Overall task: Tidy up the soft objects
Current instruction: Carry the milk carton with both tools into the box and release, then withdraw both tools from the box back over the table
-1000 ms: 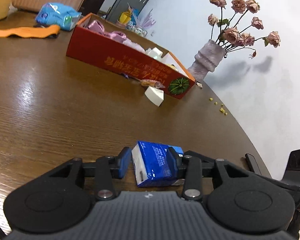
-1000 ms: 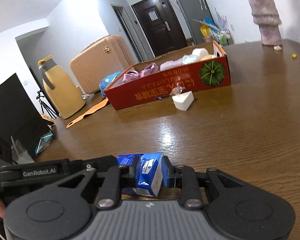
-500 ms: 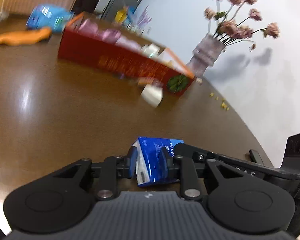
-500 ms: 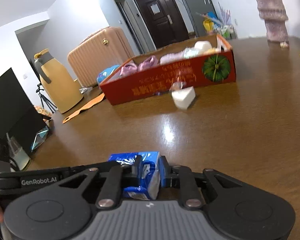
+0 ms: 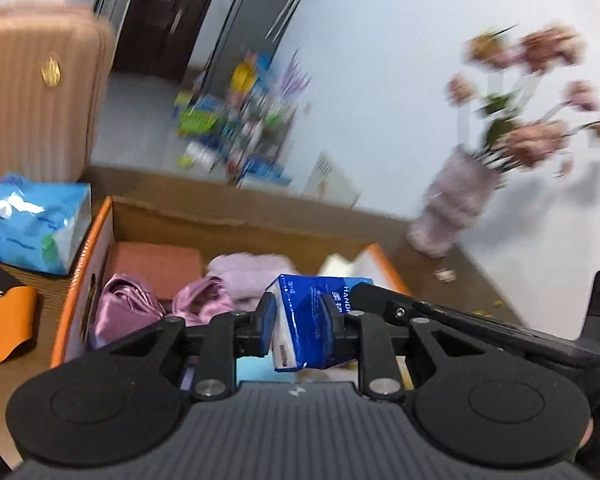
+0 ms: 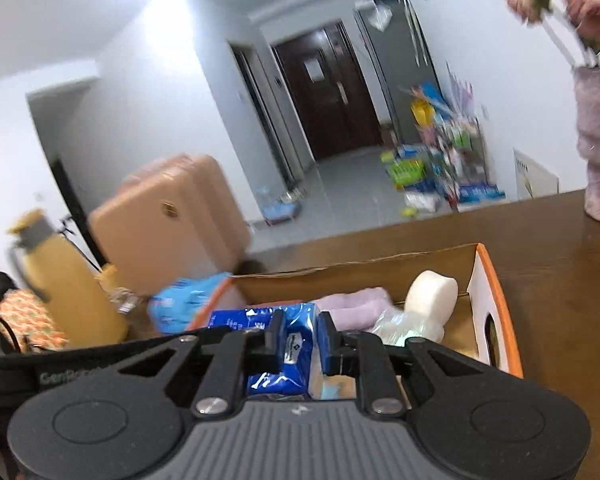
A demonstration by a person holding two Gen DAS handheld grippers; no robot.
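A blue packet of tissues point(image 5: 312, 320) hangs in the air, gripped from two sides. My left gripper point(image 5: 300, 314) is shut on one end of it, and my right gripper point(image 6: 300, 336) is shut on the other end of the blue packet point(image 6: 296, 344). The packet hovers over the open orange-rimmed cardboard box point(image 5: 100, 240). Inside the box lie pink satin cloth point(image 5: 128, 308), a lilac towel point(image 5: 252, 272), a terracotta block point(image 5: 156, 268) and a white foam round point(image 6: 432, 292). The picture is blurred by motion.
A light blue tissue pack point(image 5: 32, 224) and an orange strap point(image 5: 4, 320) lie left of the box. A vase of dried roses point(image 5: 452, 208) stands on the brown table point(image 6: 560, 320) to the right. A suitcase point(image 5: 32, 92) and a yellow flask point(image 6: 60, 288) stand beyond.
Both grippers squeezed the blue packet tighter, lifted it off the table and carried it forward until it hangs above the box.
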